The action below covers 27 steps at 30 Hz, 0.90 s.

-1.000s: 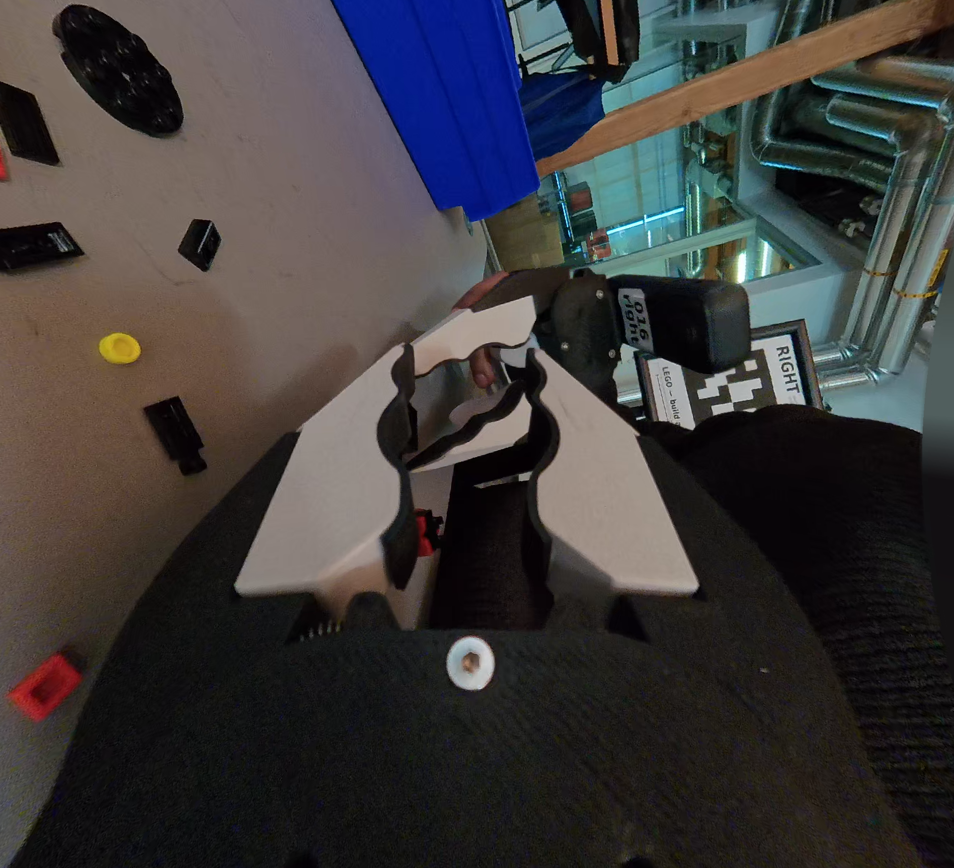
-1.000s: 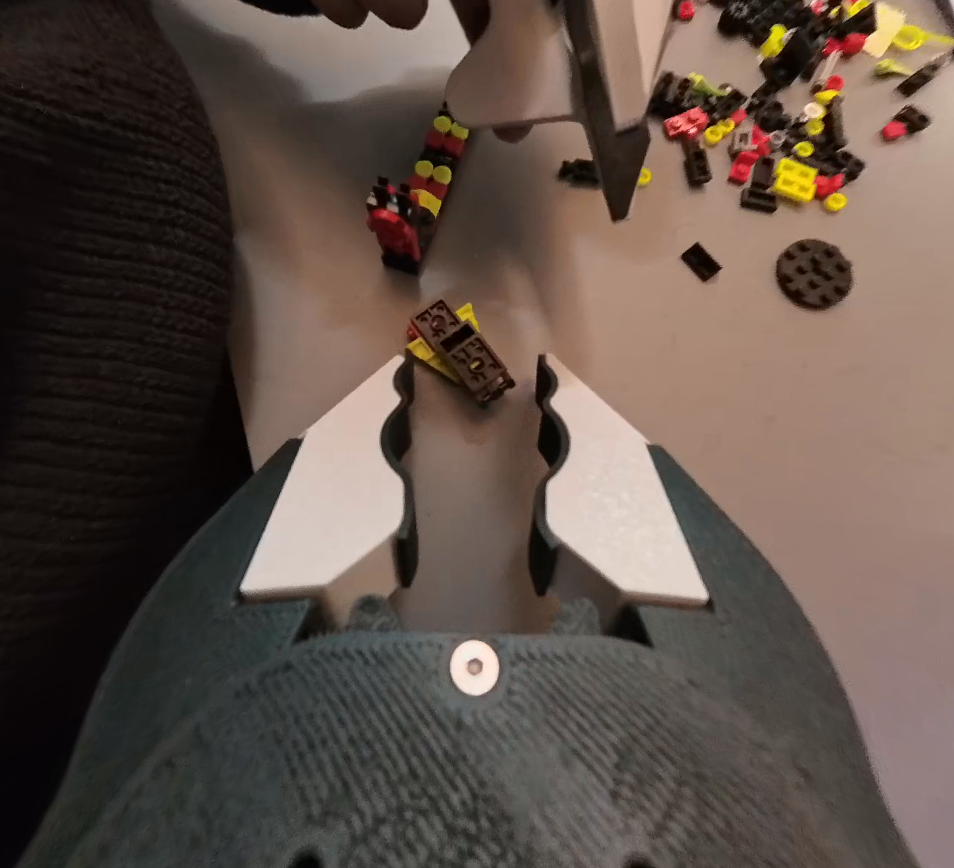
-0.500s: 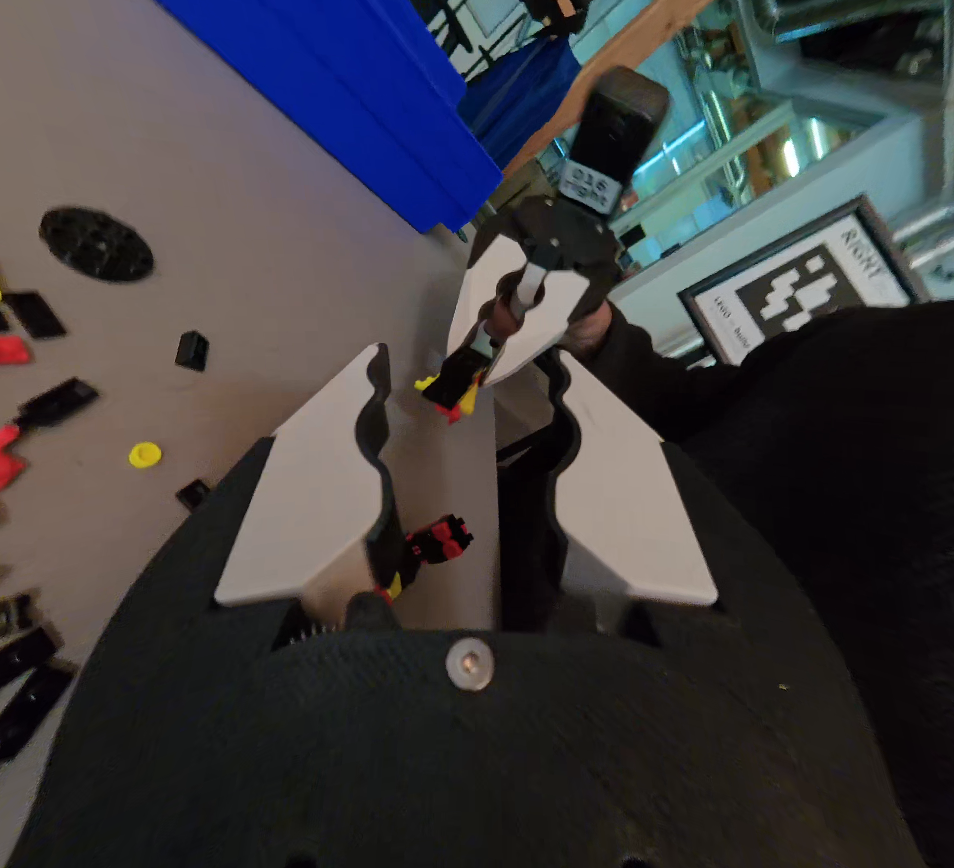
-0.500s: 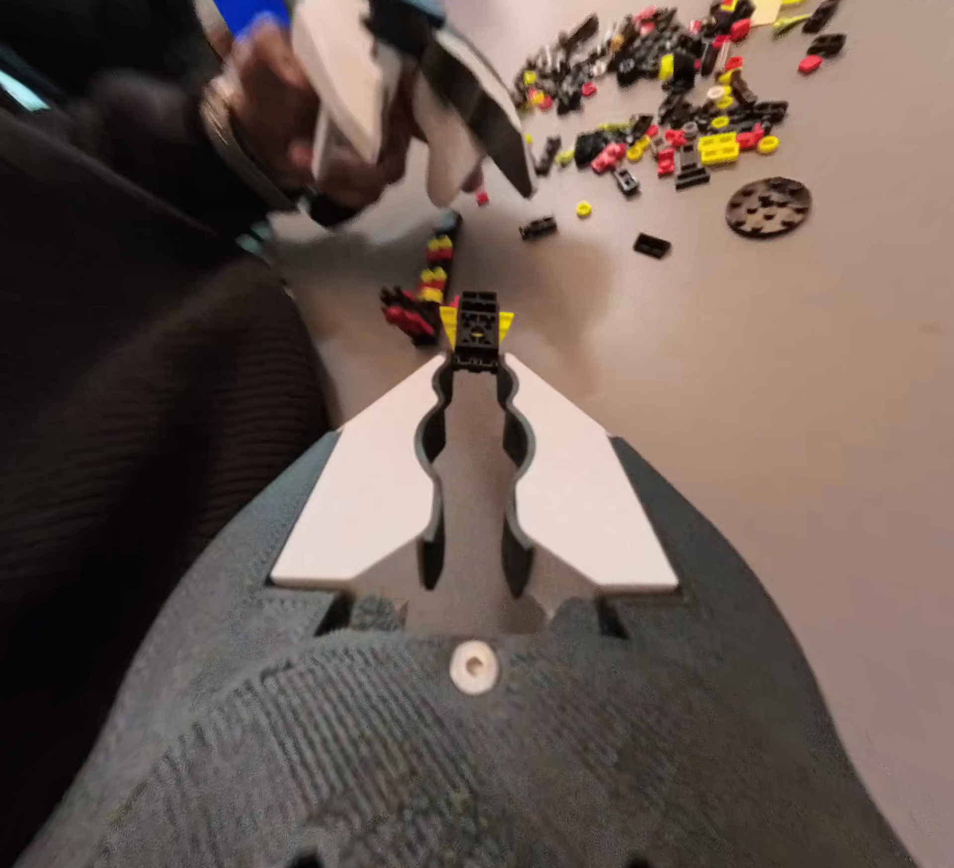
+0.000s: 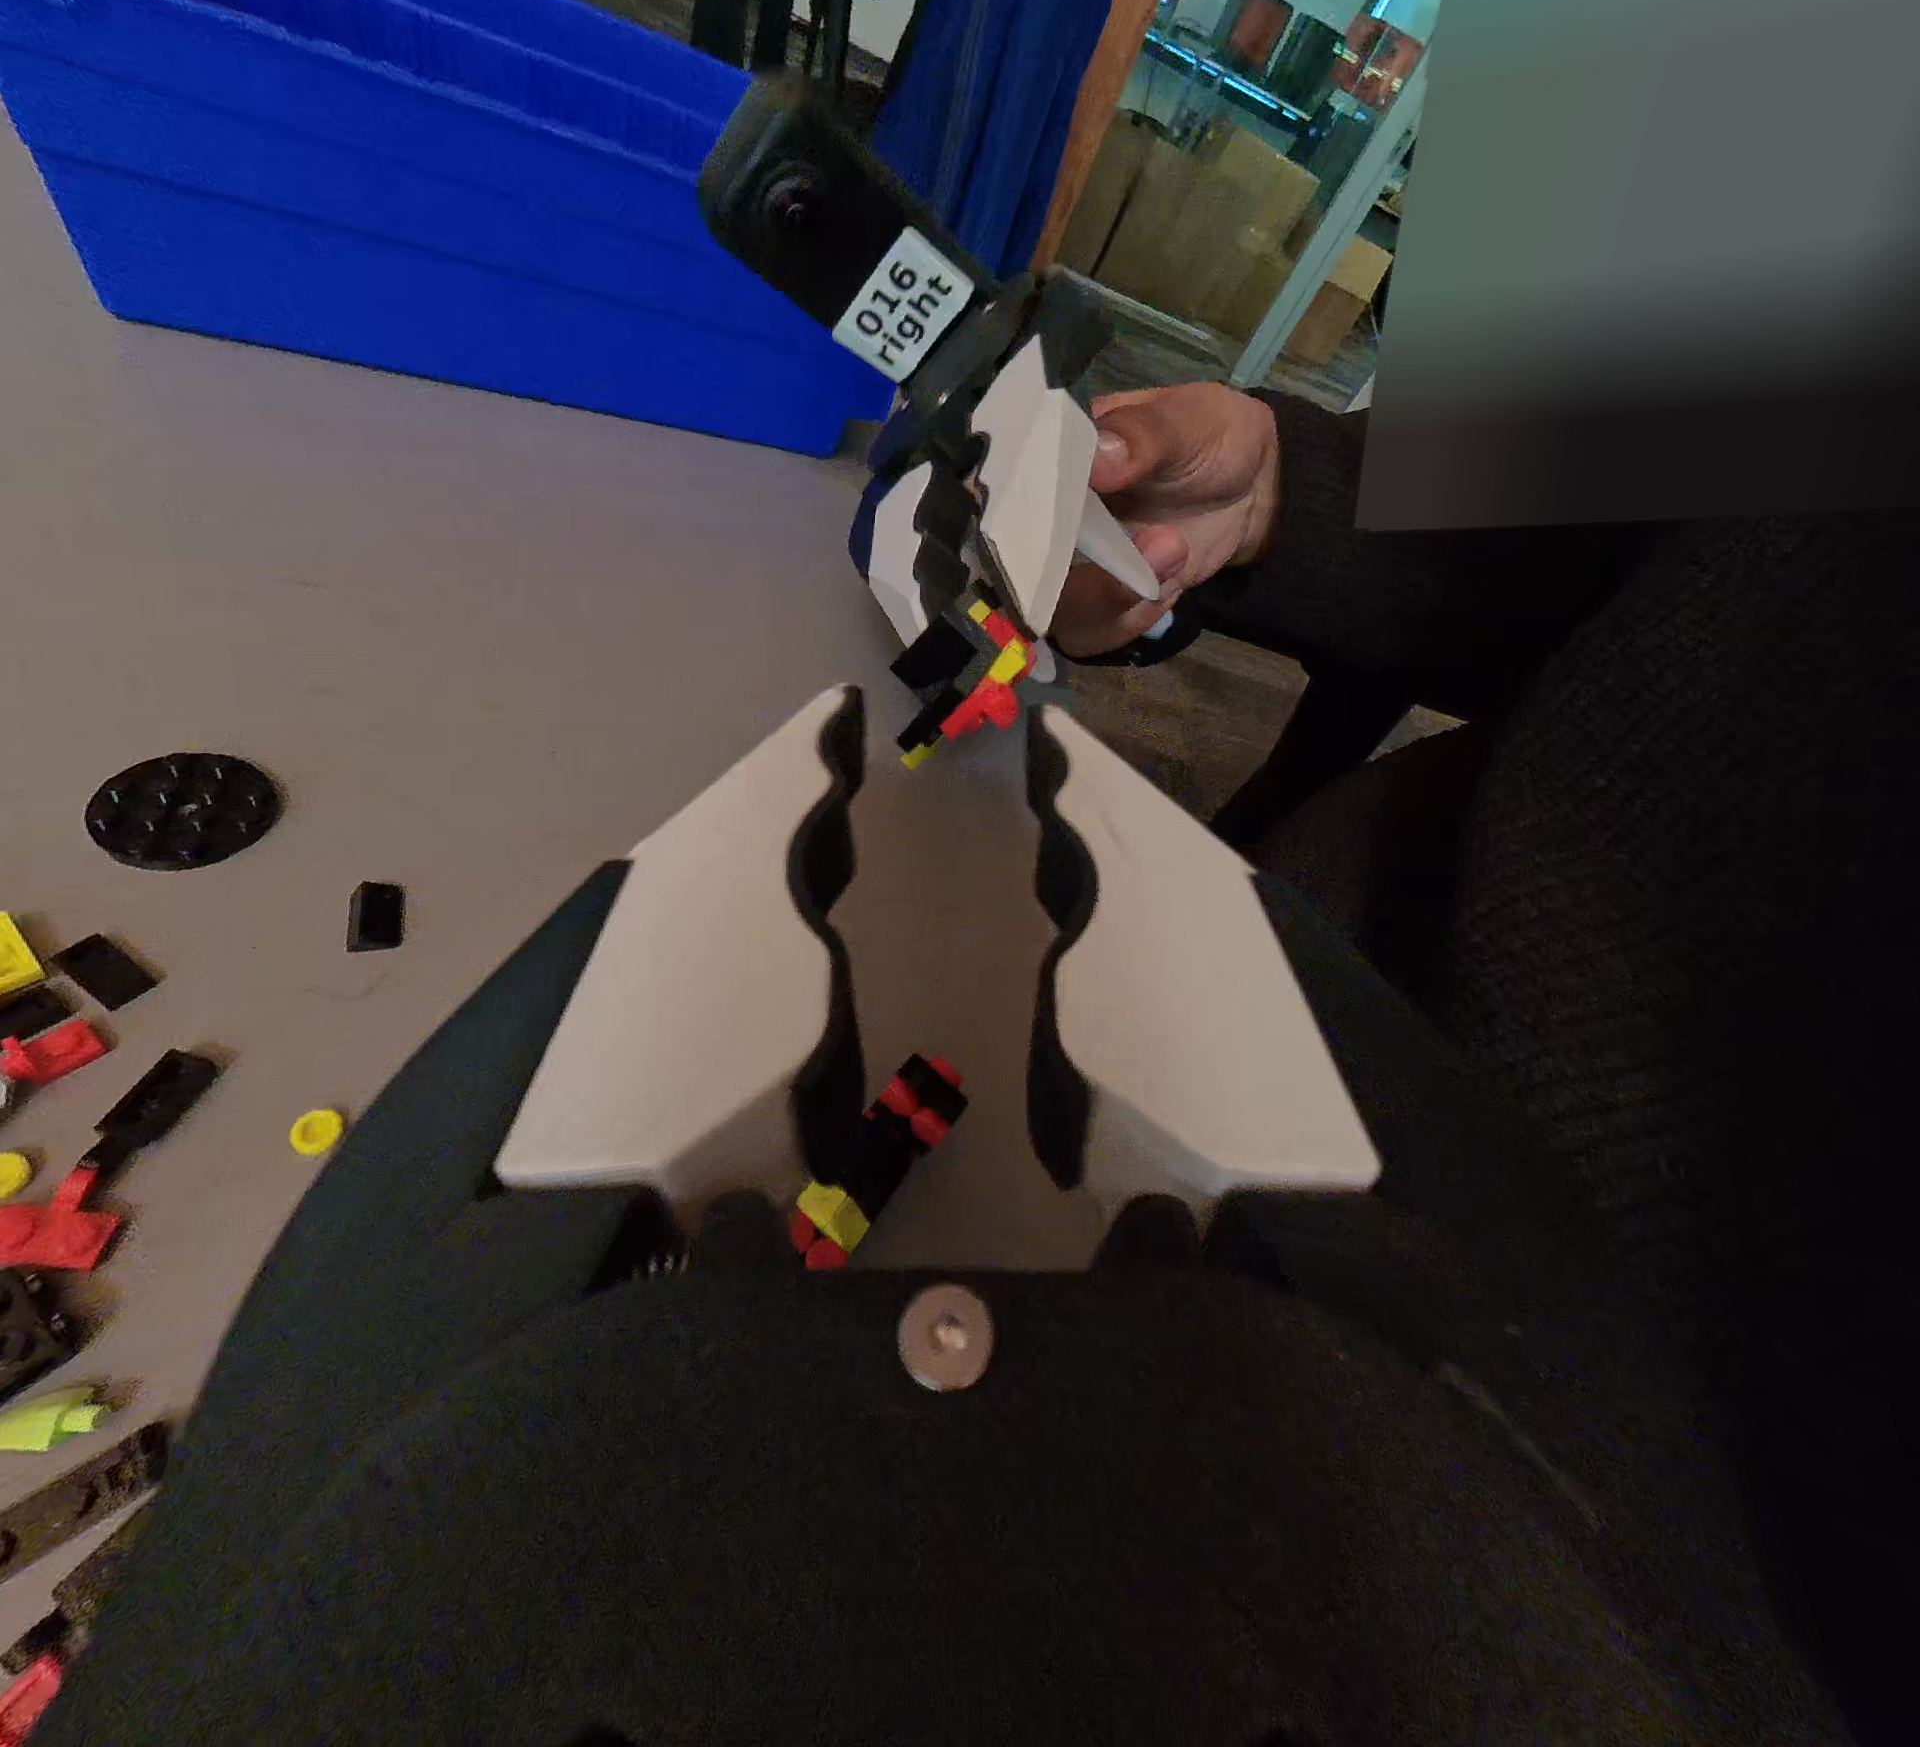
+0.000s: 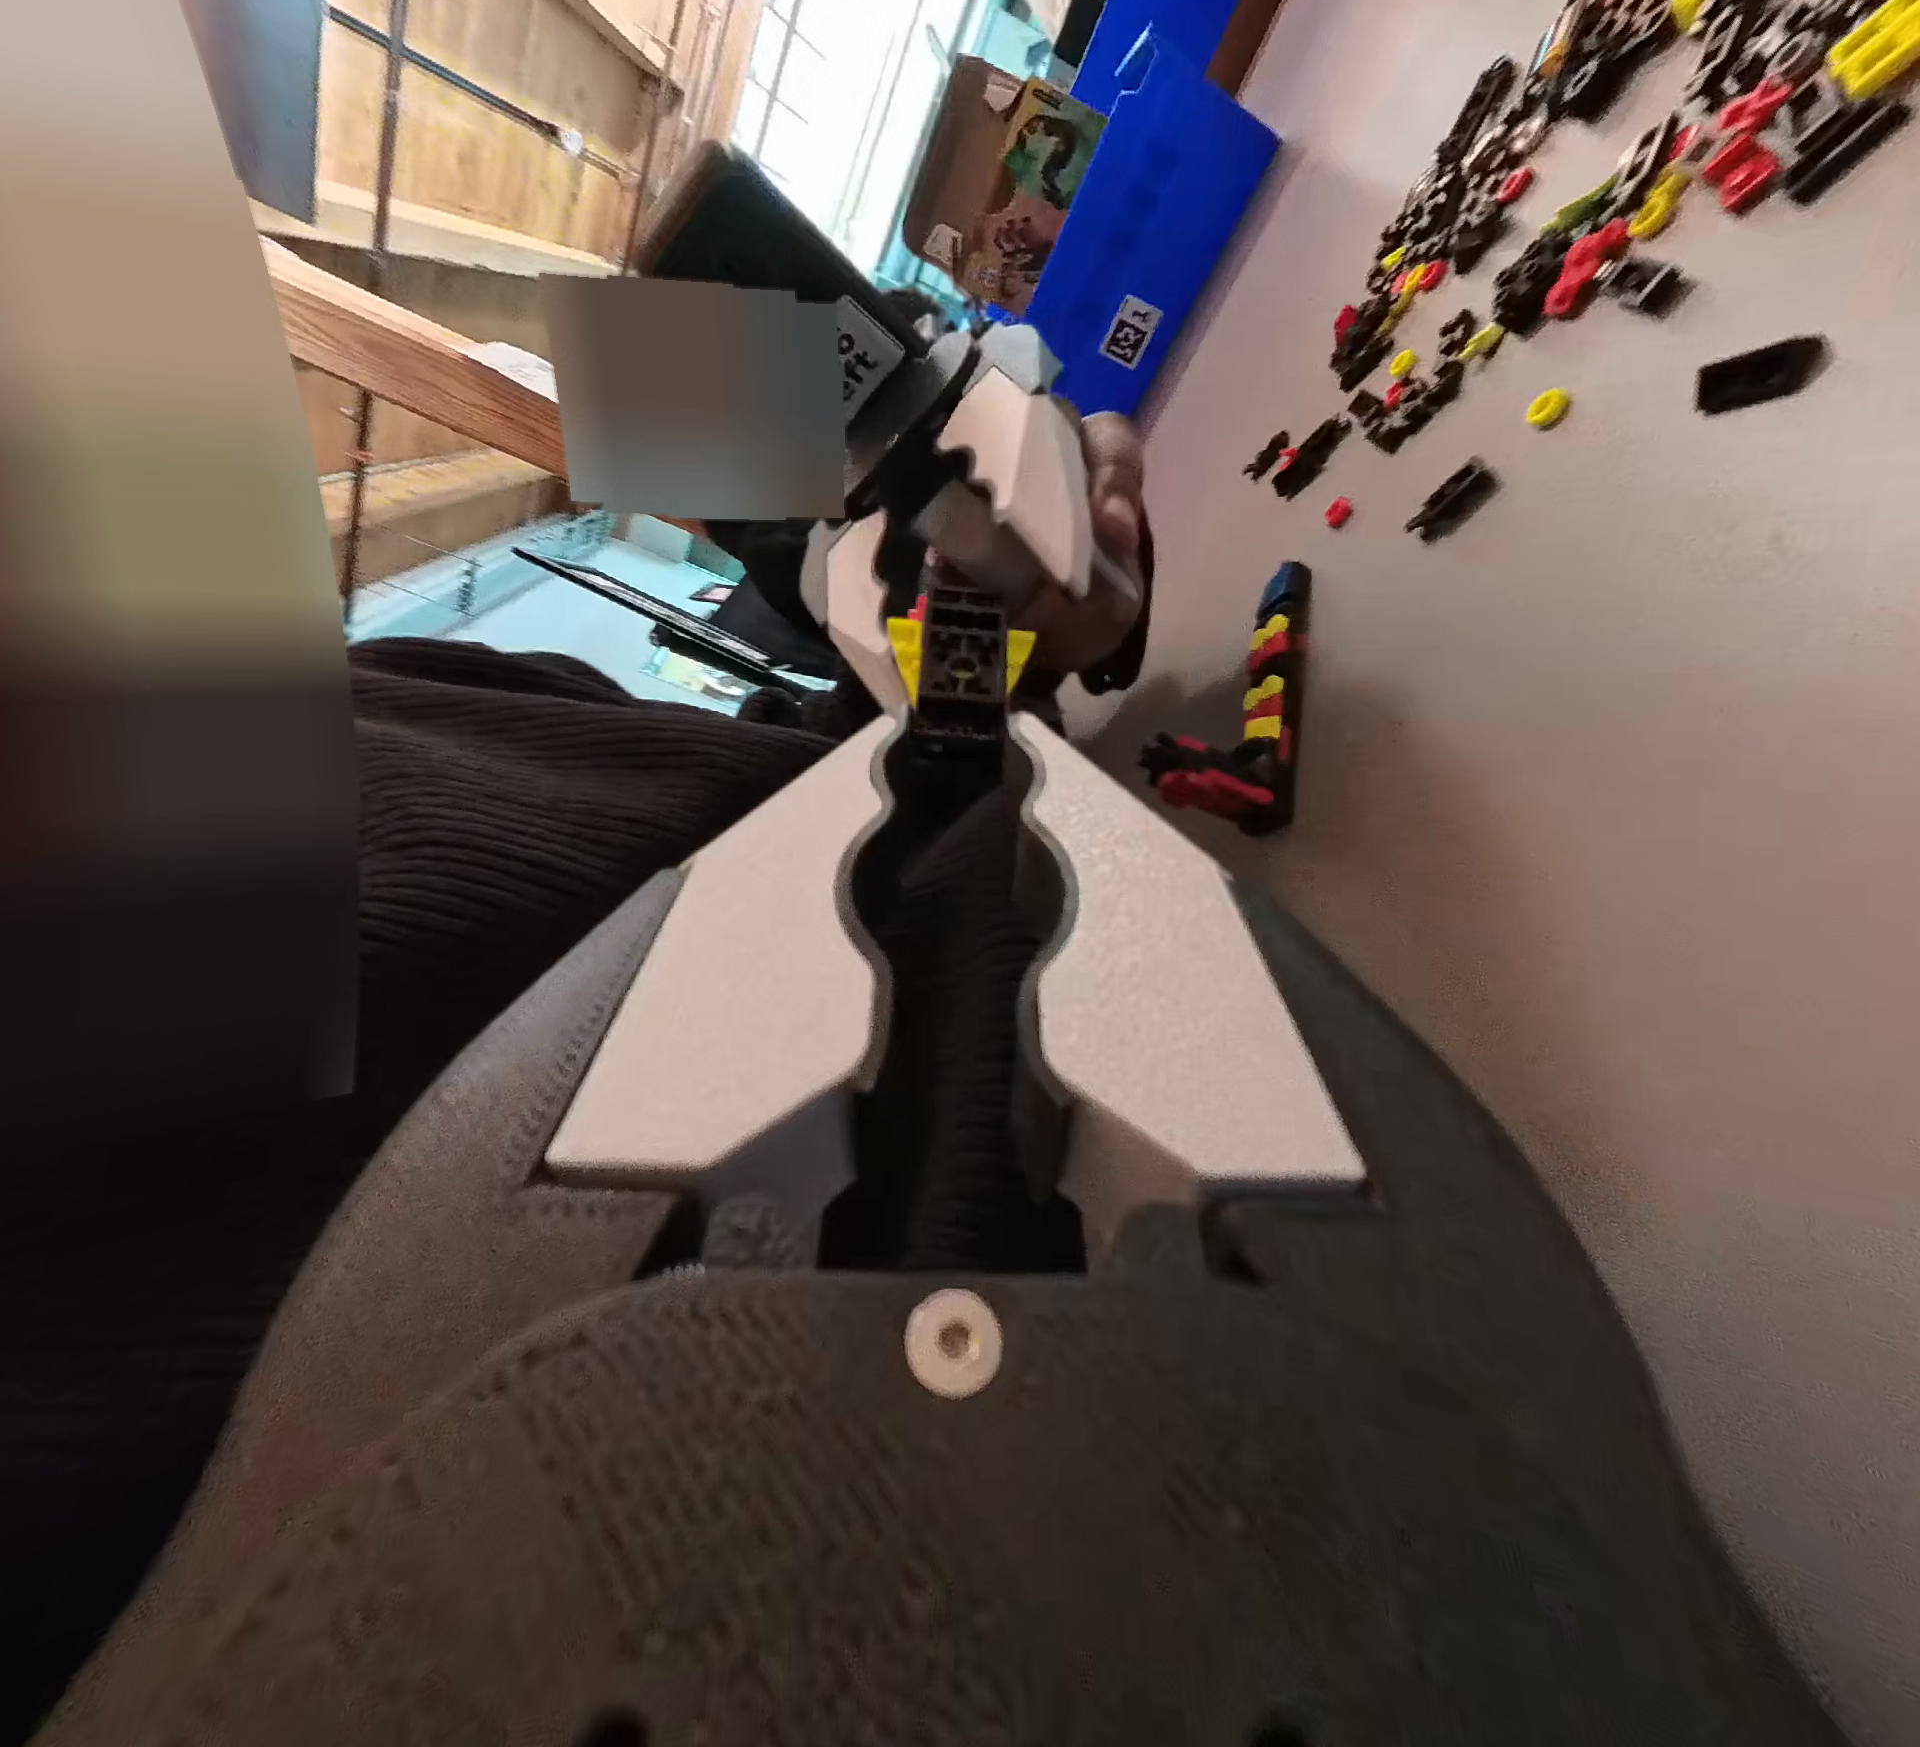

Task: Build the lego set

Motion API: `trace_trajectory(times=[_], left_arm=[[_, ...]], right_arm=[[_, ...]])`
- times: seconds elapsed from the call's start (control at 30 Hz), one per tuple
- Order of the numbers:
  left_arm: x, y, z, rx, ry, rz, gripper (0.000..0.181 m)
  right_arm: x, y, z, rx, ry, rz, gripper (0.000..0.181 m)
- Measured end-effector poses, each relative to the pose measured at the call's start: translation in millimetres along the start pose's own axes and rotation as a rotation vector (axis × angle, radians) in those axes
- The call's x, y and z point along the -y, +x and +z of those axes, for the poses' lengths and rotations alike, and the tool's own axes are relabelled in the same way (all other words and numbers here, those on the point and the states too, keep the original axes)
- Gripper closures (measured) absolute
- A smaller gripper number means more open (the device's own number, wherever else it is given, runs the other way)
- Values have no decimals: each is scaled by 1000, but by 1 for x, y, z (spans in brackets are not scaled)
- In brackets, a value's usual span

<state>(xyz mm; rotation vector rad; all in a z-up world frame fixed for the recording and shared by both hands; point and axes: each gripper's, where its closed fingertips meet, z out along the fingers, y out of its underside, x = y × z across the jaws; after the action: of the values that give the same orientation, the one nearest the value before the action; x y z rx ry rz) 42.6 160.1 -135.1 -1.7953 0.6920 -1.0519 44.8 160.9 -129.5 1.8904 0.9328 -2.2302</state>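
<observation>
Black-yellow sub-assembly (image 6: 961, 658): clamped at right gripper (image 6: 956, 726) tips — long axis pointed at left gripper (image 5: 943, 731).
Left gripper: spread, nothing held — just short of it.

Open left claw (image 5: 943, 731) near right claw (image 5: 971, 627) gripping small black-red-yellow lego piece (image 5: 961, 684); blue bin (image 5: 364, 170) behind

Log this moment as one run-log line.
right gripper: shut on black-yellow sub-assembly, lifted | left gripper: open, empty | long assembly: on table
</observation>
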Motion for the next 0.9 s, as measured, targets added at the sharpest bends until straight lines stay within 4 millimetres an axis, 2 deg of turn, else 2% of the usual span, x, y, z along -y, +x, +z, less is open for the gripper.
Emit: trace_trajectory(times=[0.03,0.13,0.27,0.33,0.43,0.53,0.63,0.77,0.9], left_arm=[[1,1,0,-5,6,-3,161],[0,2,-1,-34,0,-42,163],[4,-4,0,-71,32,-227,167],[6,-9,0,-93,58,-350,173],[5,-8,-1,-162,66,-493,173],[3,-6,0,-198,56,-555,173],[-1,-1,1,-257,38,-614,173],[-14,5,1,-299,-50,-640,173],[-28,12,2,-326,-141,-648,173]], right_arm=[[-1,0,0,9,-1,18,166],[3,-3,0,34,22,39,166],[19,-5,-9,6,105,-33,153],[30,-10,-16,-49,147,-166,151],[39,-22,-20,-188,163,-522,149],[30,-13,-16,-406,38,-862,142],[16,2,-7,-547,-95,-1070,136],[3,23,-4,-660,-250,-1208,132],[-8,27,-1,-659,-336,-1271,138]])
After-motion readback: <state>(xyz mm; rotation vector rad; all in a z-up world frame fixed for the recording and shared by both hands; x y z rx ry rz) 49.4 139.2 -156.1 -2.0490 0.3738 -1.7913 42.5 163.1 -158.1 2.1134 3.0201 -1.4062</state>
